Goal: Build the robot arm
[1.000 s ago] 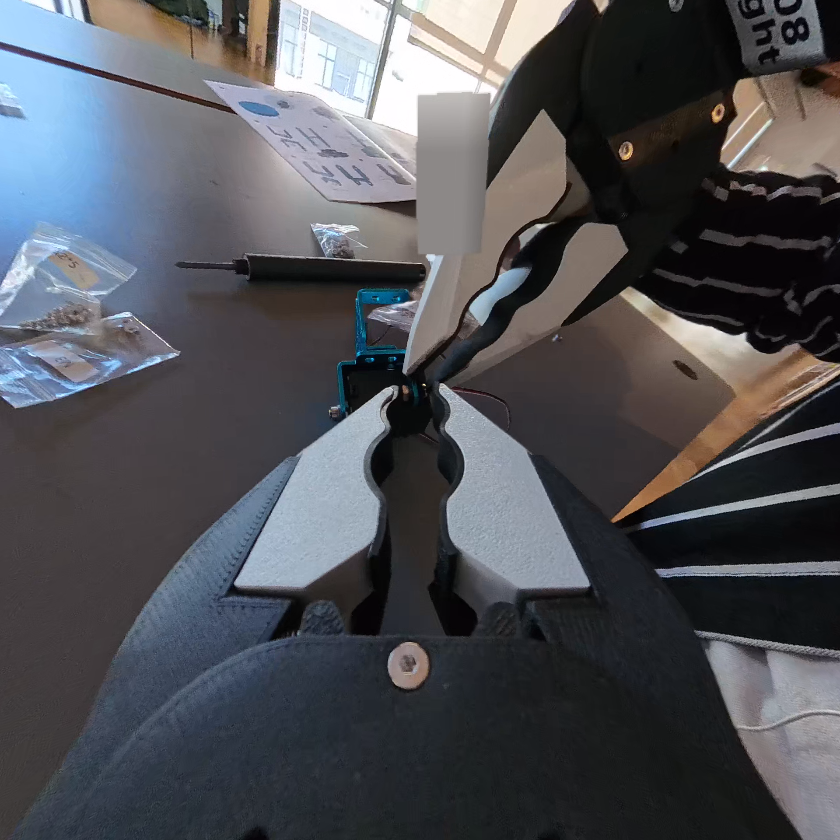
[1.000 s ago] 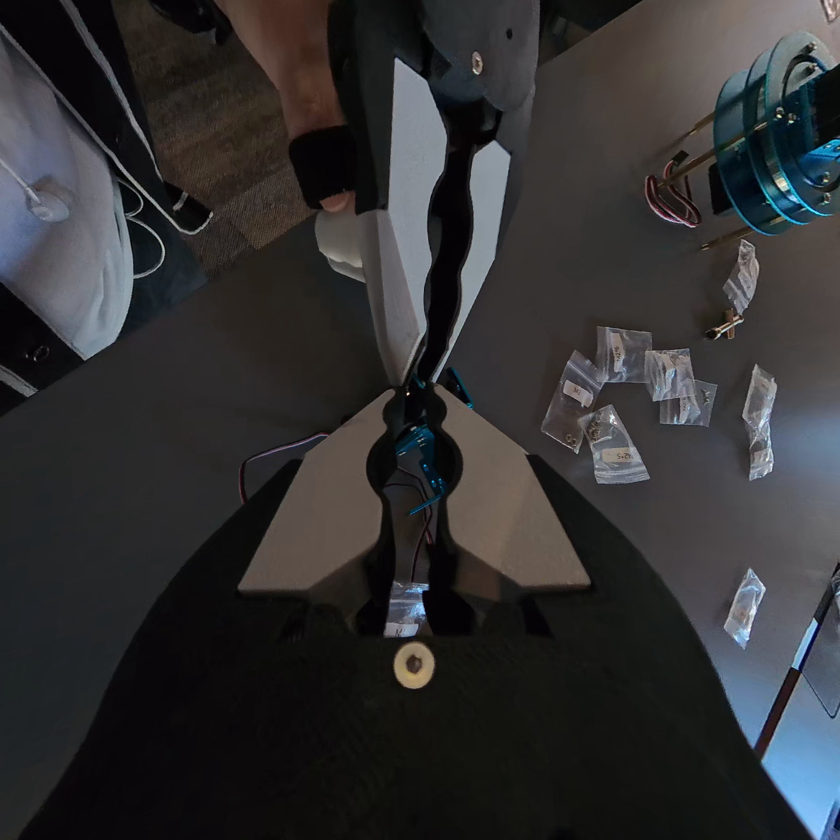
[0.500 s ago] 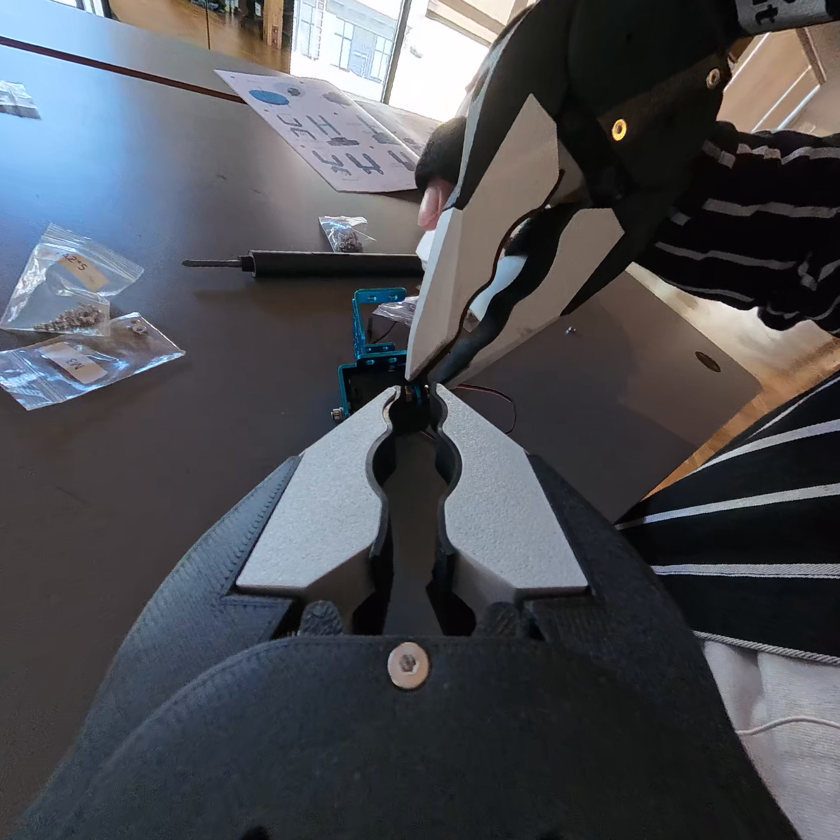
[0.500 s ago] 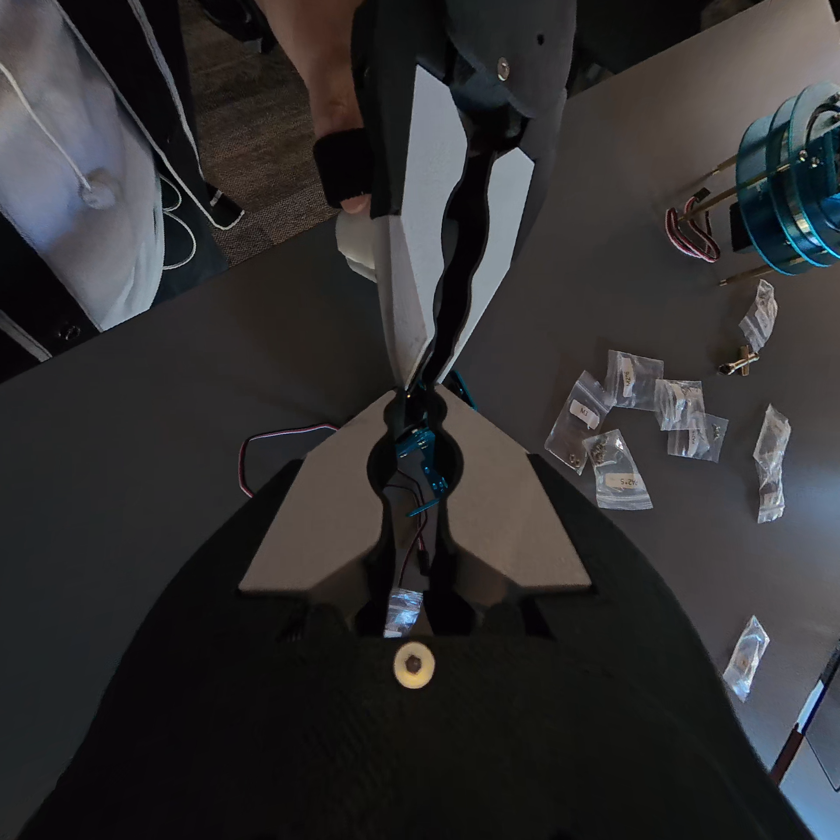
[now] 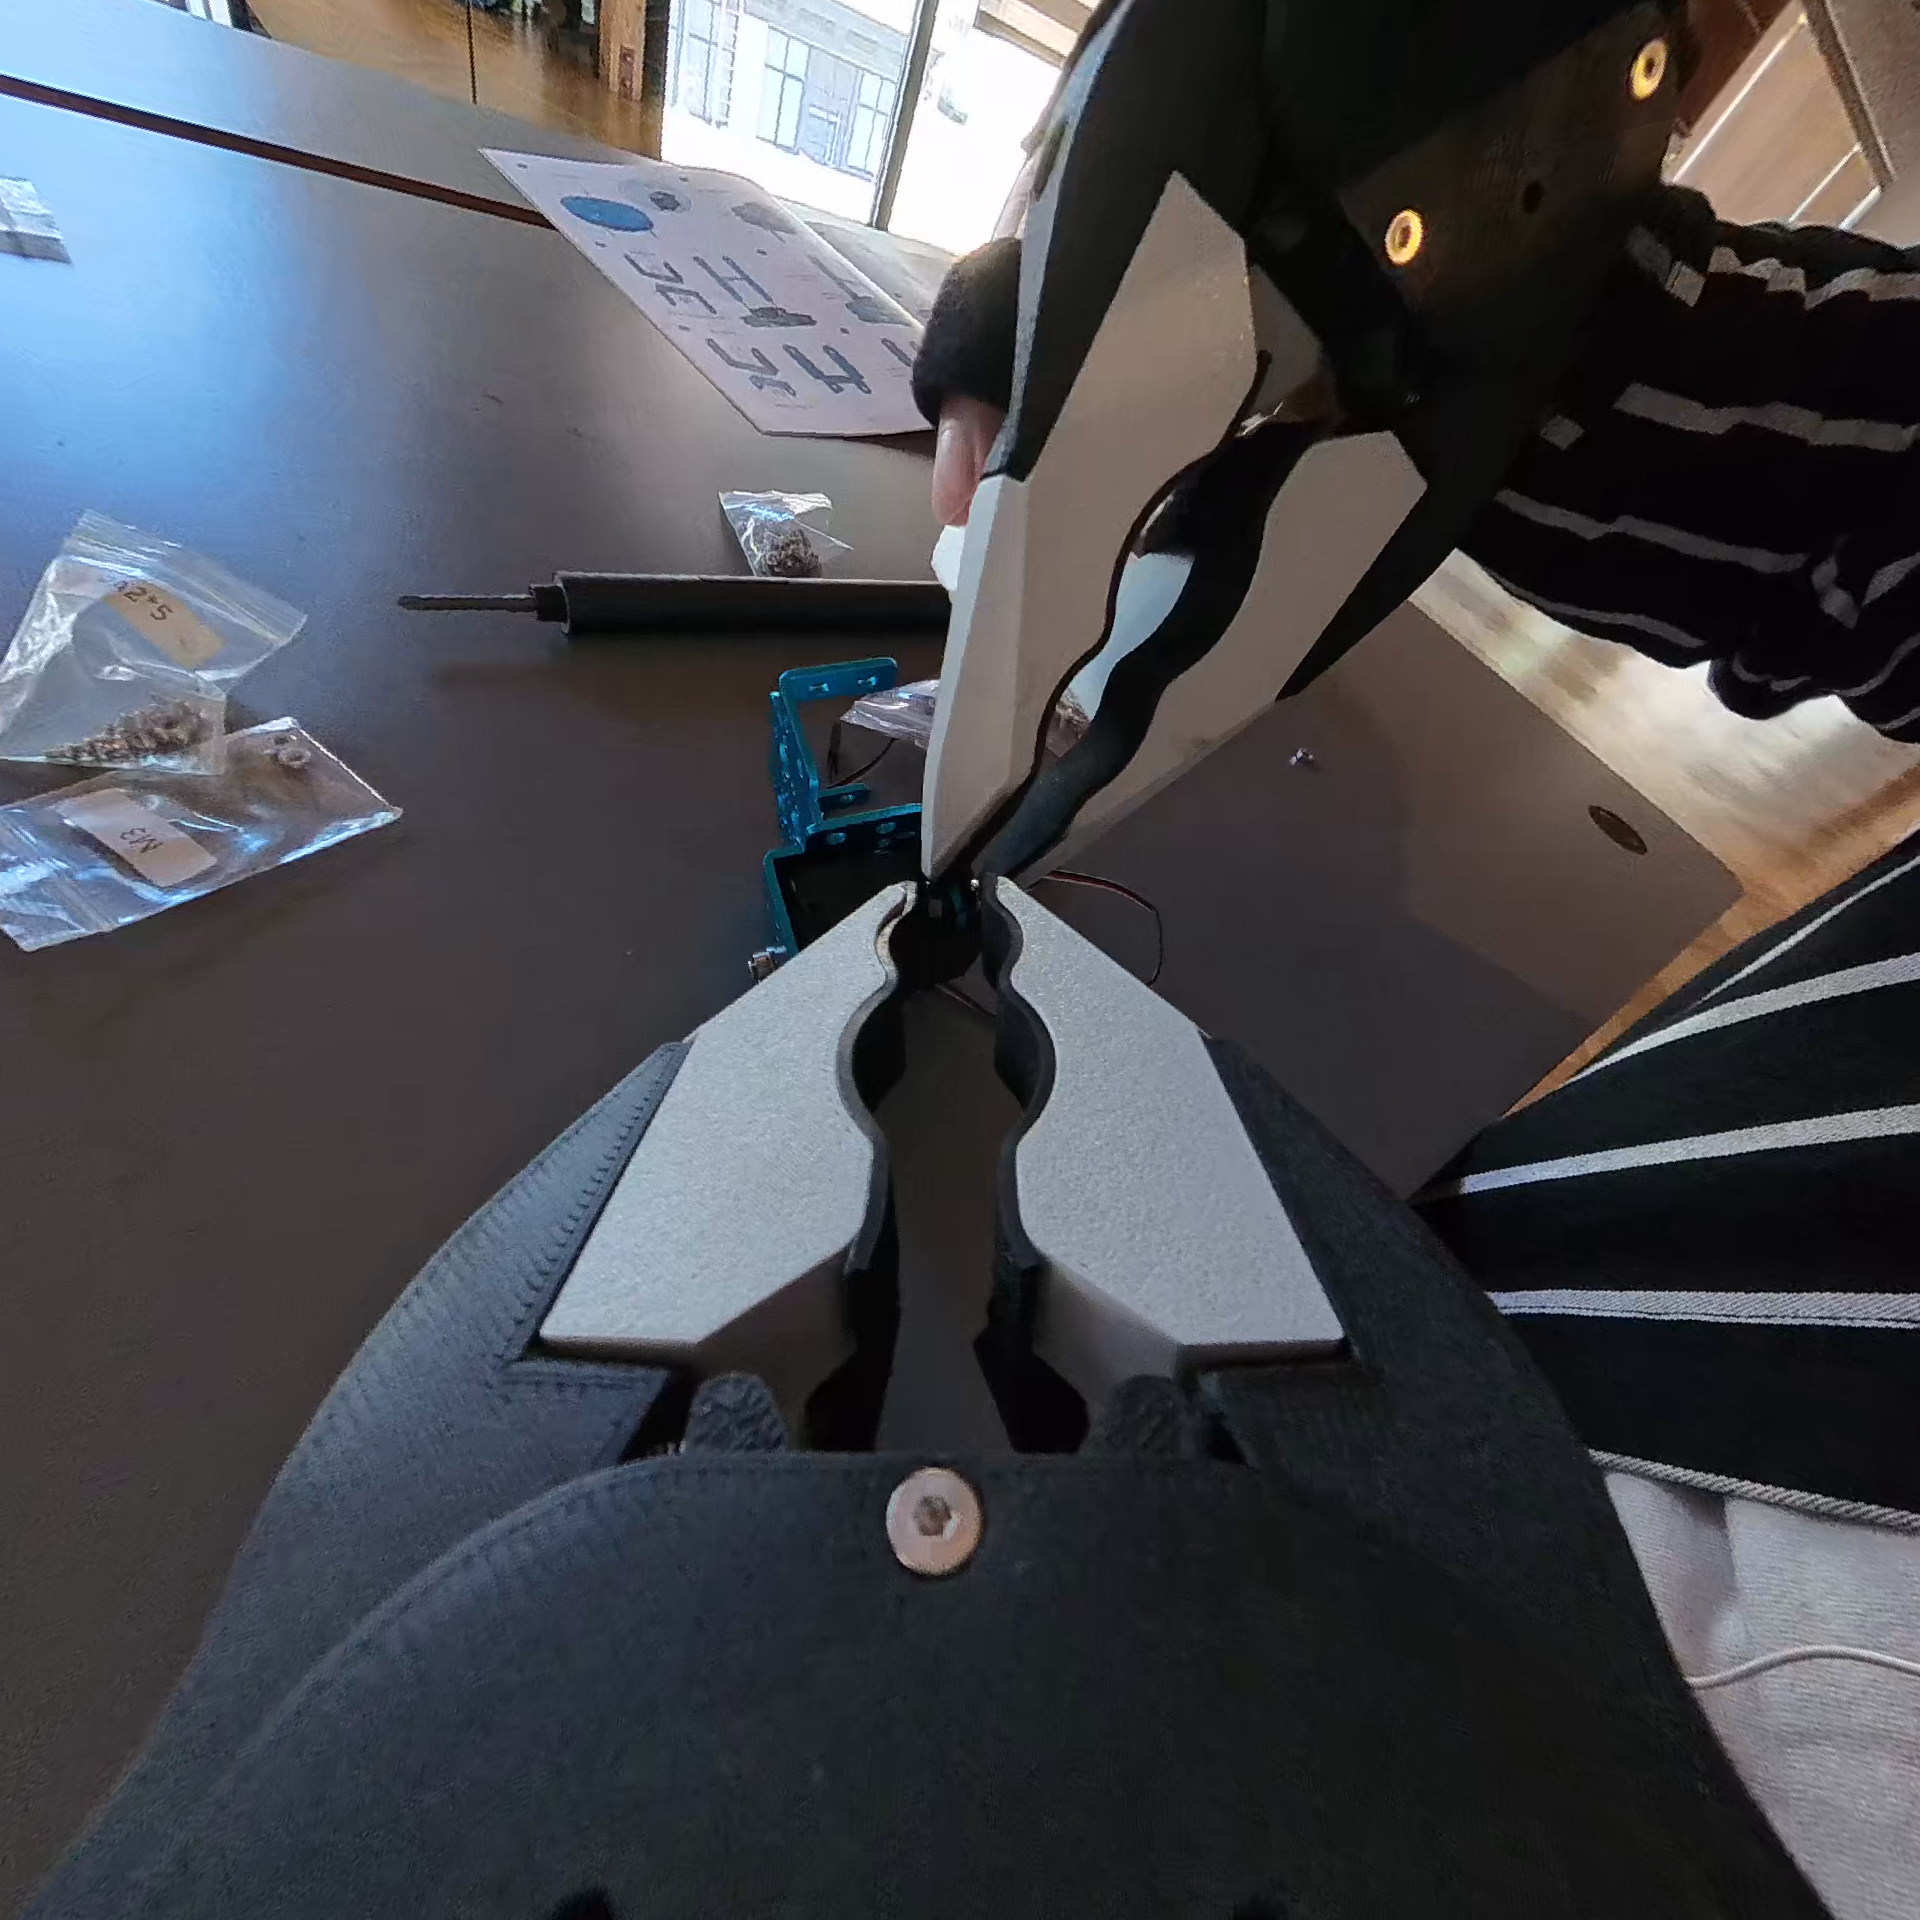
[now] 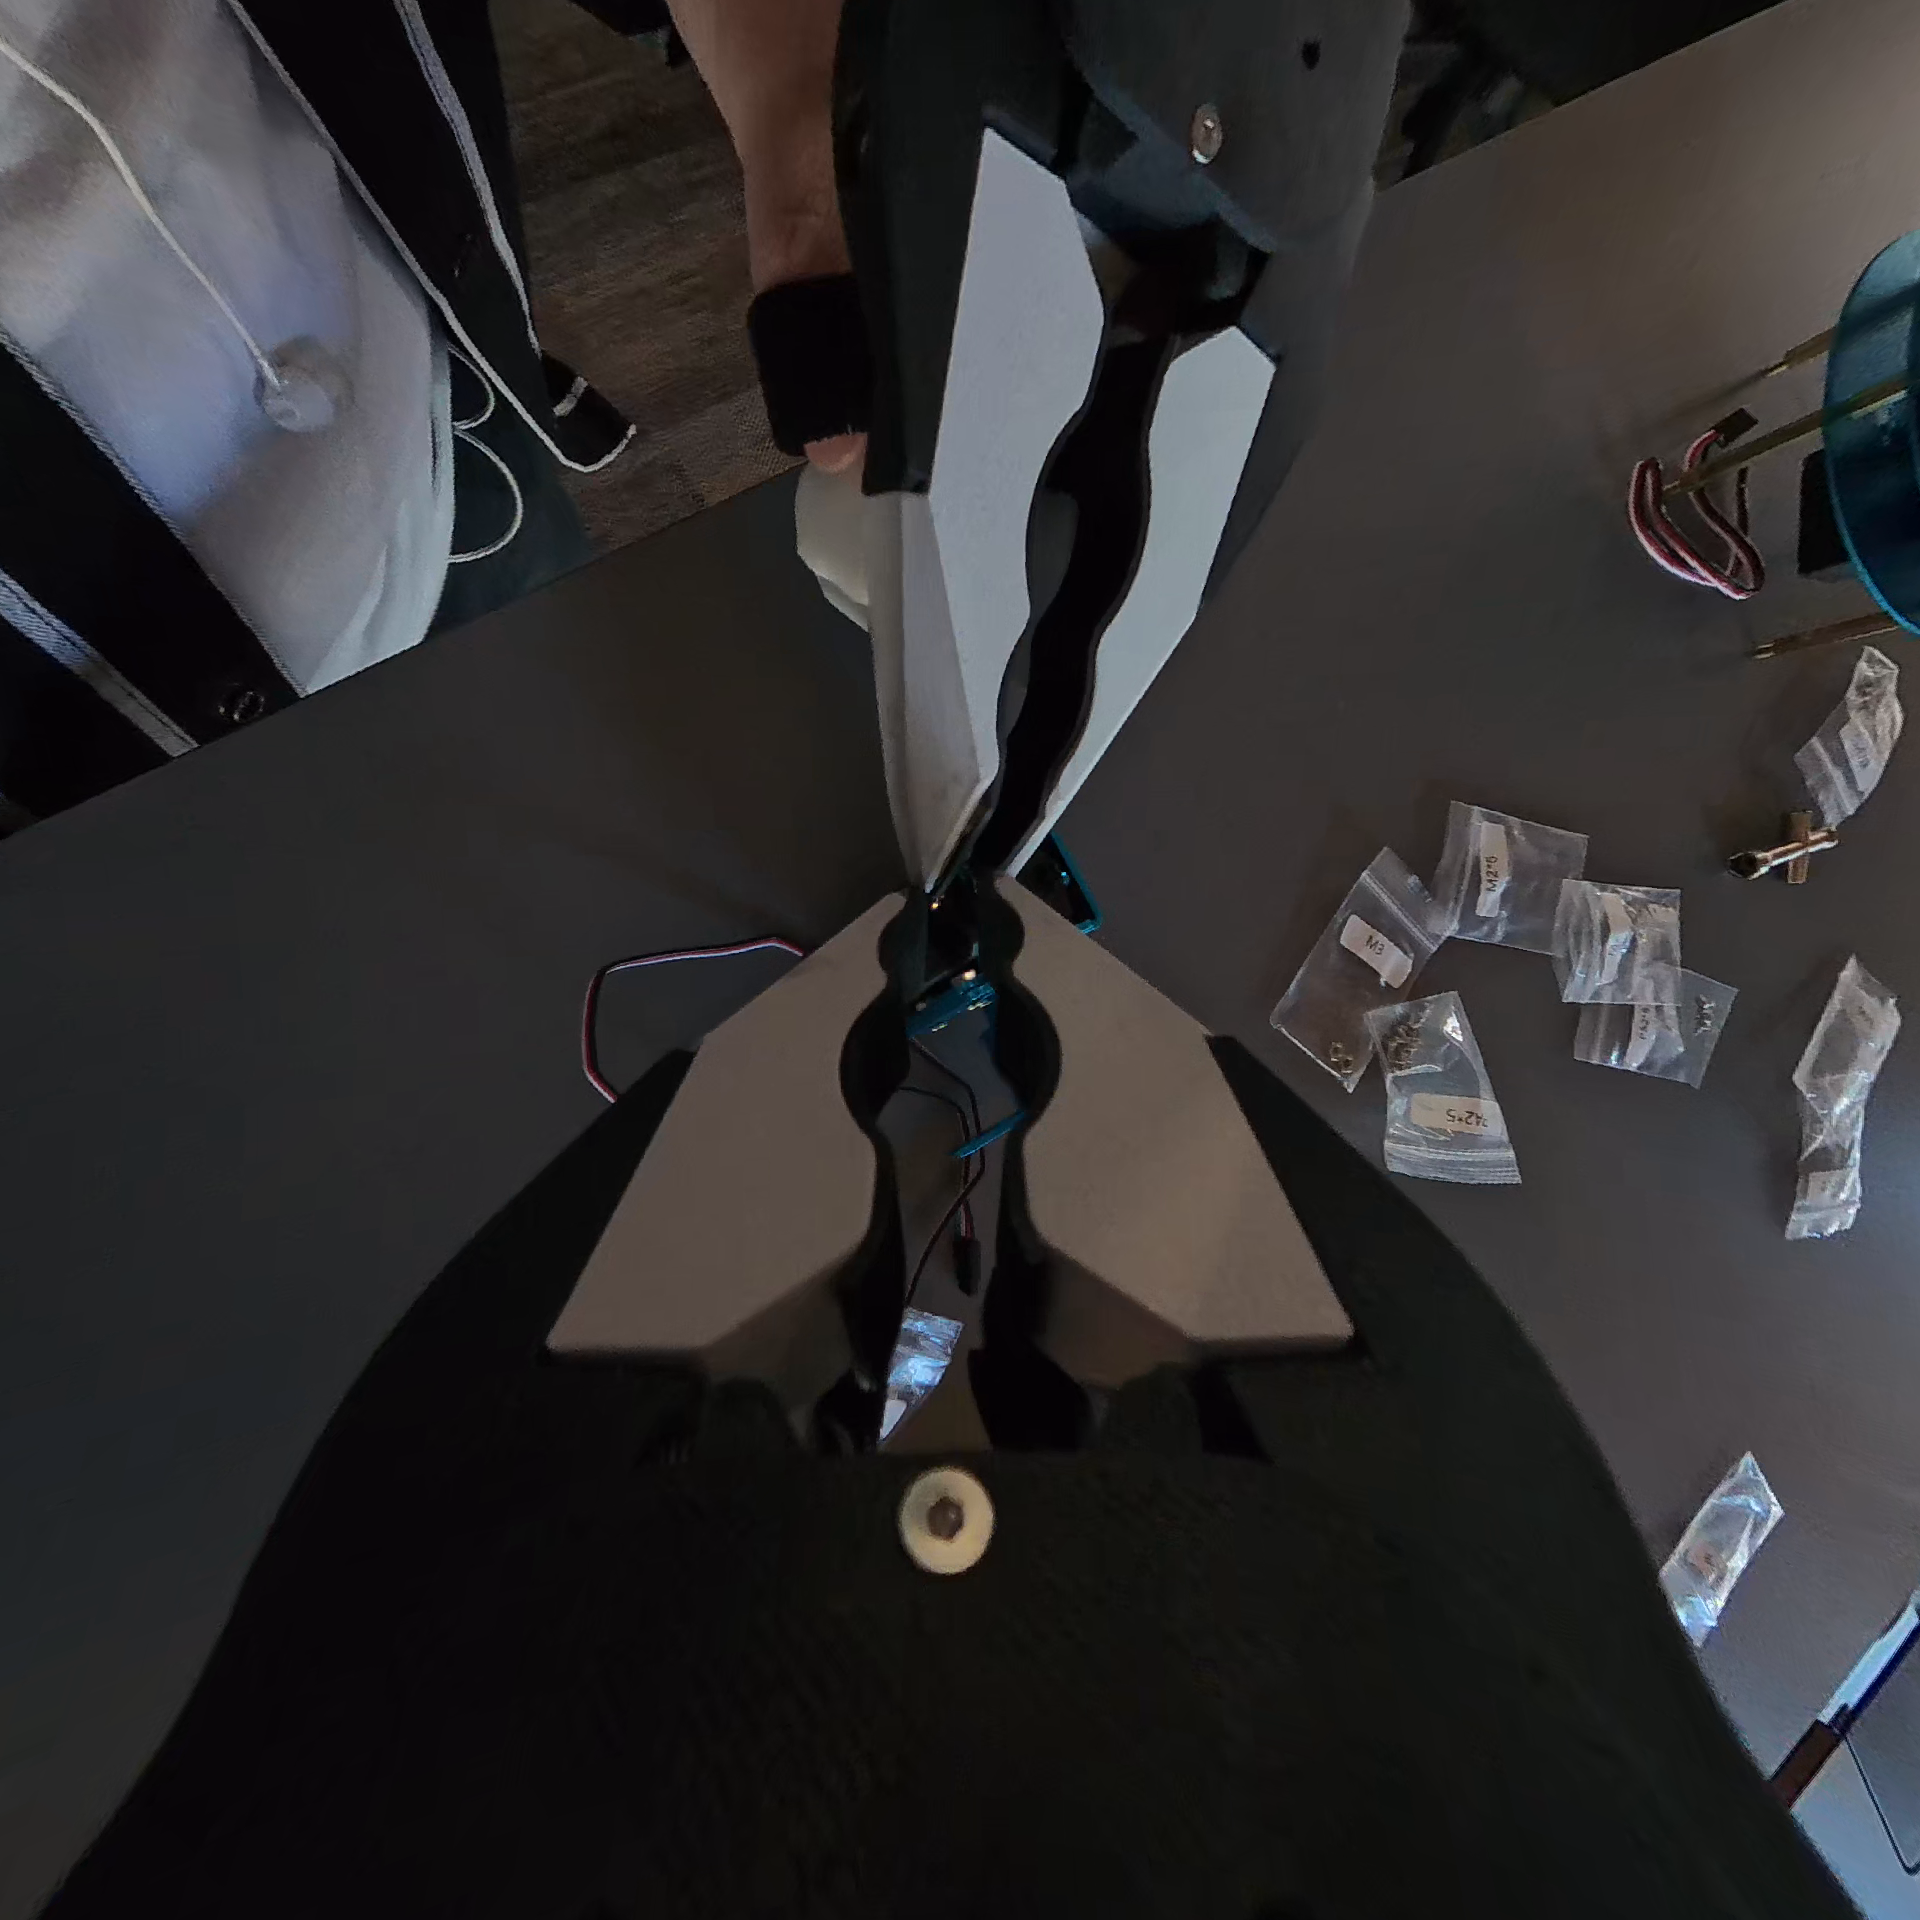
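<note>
Left tongs (image 5: 943, 902): clenched on the near end of a blue metal servo bracket (image 5: 821, 800), which carries a black servo body between the tips. Right tongs (image 6: 951, 914): clenched on the same bracket from the opposite side, so that the two sets of tips meet almost nose to nose over the part.

The bracket sits low over the dark surface (image 5: 312, 1039) (whether it rests on it cannot be told). A red, white and black servo lead (image 6: 665, 971) trails from it across the surface, and thin black wires hang under the right tongs.

Beyond the bracket, in the left wrist view:
- a black screwdriver (image 5: 717, 603), lying flat;
- a small bag of screws (image 5: 779, 532) just behind it;
- a printed sheet (image 5: 727, 291) farther off.

Two clear labelled parts bags (image 5: 135, 748) lie to the left. In the right wrist view, a cluster of hardware bags (image 6: 1455, 997) lies to the right, near a small metal wrench (image 6: 1782, 852) and a blue round assembly (image 6: 1870, 436).
</note>
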A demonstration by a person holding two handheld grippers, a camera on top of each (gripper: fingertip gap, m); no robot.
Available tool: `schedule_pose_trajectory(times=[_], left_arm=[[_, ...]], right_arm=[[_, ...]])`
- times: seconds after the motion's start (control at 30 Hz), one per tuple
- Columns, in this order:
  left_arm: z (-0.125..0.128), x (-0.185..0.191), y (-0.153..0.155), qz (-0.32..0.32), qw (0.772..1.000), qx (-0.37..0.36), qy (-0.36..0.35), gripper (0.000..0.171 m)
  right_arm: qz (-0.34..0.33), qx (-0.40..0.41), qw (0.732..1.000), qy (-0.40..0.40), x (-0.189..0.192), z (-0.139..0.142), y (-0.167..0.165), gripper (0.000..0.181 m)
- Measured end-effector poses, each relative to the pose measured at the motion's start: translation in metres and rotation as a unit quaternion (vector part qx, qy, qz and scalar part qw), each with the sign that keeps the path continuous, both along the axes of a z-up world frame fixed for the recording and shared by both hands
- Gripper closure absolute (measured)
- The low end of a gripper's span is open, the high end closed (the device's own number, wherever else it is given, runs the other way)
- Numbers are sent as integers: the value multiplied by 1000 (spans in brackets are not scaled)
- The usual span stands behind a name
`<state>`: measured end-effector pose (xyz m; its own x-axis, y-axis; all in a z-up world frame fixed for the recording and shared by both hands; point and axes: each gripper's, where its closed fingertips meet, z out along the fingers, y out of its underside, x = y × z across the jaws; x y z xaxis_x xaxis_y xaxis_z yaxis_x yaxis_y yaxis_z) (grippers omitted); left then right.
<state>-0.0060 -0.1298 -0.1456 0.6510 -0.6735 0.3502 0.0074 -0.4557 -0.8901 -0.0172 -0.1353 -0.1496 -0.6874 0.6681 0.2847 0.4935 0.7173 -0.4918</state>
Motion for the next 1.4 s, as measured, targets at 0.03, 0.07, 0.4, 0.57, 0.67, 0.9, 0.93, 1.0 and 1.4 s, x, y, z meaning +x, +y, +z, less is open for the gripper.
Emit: schedule_pose_trajectory(times=[0.03, 0.07, 0.4, 0.57, 0.67, 0.9, 0.93, 1.0, 1.4], left_arm=[[0, 0, 0, 0, 1000, 0, 1, 164], [0, 0, 0, 1, 1000, 0, 1, 164], [1, 1, 3, 6, 1000, -5, -1, 163], [0, 2, 2, 0, 1000, -16, -11, 163], [0, 2, 2, -1, 1000, -16, -9, 163], [2, -9, 4, -22, 1000, -16, -13, 162], [2, -9, 3, -34, 999, -21, -16, 162], [1, -11, 2, -51, 998, -32, -20, 162], [0, -9, 0, -46, 999, -19, -13, 163]], right_arm=[[-1, -2, 1000, -6, 0, 0, 0, 173], [-3, -3, 1000, -10, 1, 0, 1, 173], [5, 30, 999, -15, 1, 1, 4, 171], [30, 39, 999, -13, 2, 0, 2, 173], [39, 45, 998, -21, 1, 0, 3, 169], [13, 34, 999, -21, -9, 2, 6, 172], [7, 31, 999, -19, -10, 2, 6, 170], [-2, 23, 1000, -14, -13, 2, 6, 167], [14, -8, 1000, -17, -13, 1, 4, 157]])
